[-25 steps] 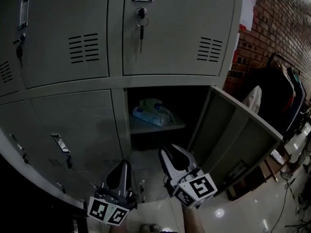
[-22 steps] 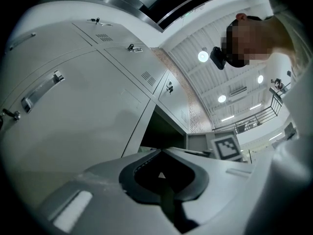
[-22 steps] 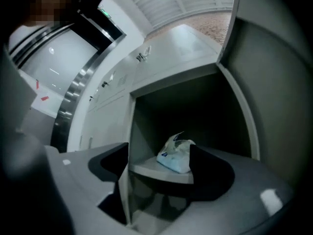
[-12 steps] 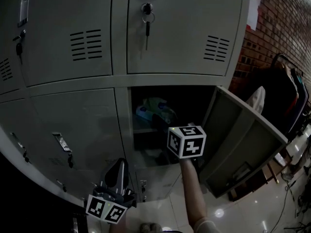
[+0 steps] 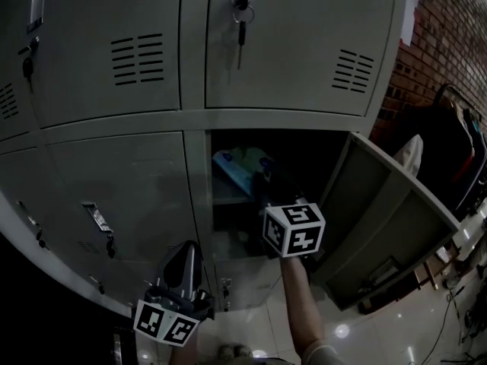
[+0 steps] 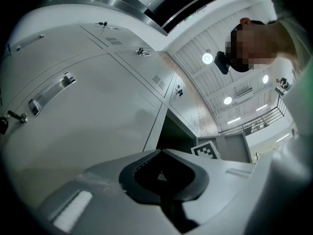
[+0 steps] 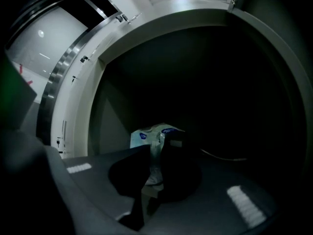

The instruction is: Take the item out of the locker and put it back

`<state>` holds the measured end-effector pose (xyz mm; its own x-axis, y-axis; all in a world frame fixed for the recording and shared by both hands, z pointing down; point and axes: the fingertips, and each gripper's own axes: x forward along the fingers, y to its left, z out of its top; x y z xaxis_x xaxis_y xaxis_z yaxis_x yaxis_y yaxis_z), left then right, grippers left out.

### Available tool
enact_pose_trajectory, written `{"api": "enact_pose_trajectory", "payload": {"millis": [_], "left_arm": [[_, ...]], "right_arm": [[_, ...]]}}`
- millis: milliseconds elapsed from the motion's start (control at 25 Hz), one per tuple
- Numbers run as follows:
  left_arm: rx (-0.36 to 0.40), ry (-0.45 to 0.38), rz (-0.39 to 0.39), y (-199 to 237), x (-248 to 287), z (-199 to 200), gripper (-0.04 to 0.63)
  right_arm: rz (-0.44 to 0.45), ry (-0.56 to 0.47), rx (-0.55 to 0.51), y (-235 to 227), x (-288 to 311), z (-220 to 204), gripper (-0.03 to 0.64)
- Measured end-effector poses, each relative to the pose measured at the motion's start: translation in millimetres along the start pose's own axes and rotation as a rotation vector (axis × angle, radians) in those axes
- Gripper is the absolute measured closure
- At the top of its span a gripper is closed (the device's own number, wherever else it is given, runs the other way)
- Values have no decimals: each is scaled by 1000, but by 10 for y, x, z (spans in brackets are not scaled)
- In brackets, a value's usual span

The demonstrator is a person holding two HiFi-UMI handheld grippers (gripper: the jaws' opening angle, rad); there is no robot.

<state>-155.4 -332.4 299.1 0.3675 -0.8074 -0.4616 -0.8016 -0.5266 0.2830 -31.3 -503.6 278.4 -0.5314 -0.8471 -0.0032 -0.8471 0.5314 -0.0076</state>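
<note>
Locker (image 5: 199,185) holds a packet (image 5: 237,164) (tissues, perhaps).

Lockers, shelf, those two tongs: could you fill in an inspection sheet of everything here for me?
Surface: locker shelf, dim; shiny tiled floor below.
Job's things: blue-and-white pack lying on the shelf; locker door swung open.
Clutter: keys hanging from the lock of the upper door; white bundle behind the open door.
Tongs: left tongs shut, empty, outside the lockers; right tongs inside the locker, jaws either side of the pack's near end, pinch unclear.
Cables: thin cords seem to lie on the floor, far right.
Surroundings: brick wall; rack of dark clothes.
</note>
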Motion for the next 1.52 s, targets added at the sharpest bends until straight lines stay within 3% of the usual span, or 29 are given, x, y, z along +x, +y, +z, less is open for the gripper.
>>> {"api": "enact_pose_trajectory", "payload": {"millis": [120,280,400,600,840,1520], "left_arm": [[-4,5,-1,-10,9,-15,592],[4,13,-12,-61,23,-20,592],[41,18,-13,-81,8,34,592],[85,20,9,-70,-57,77,592],[77,41,-9,-188,-77,-39,592],[78,44,-7,-272,-134,-55,592]], "right_arm": [[10,-69,33,-22,-142,138,597],[89,-260,140,70,-668,511,597],[114,-385,129,167,-1204,709,597],[159,-483,137,445,-1928,459,597],[149,-444,247,466,-2039,-141,597],[137,-417,211,496,-2045,-158,597]]}}
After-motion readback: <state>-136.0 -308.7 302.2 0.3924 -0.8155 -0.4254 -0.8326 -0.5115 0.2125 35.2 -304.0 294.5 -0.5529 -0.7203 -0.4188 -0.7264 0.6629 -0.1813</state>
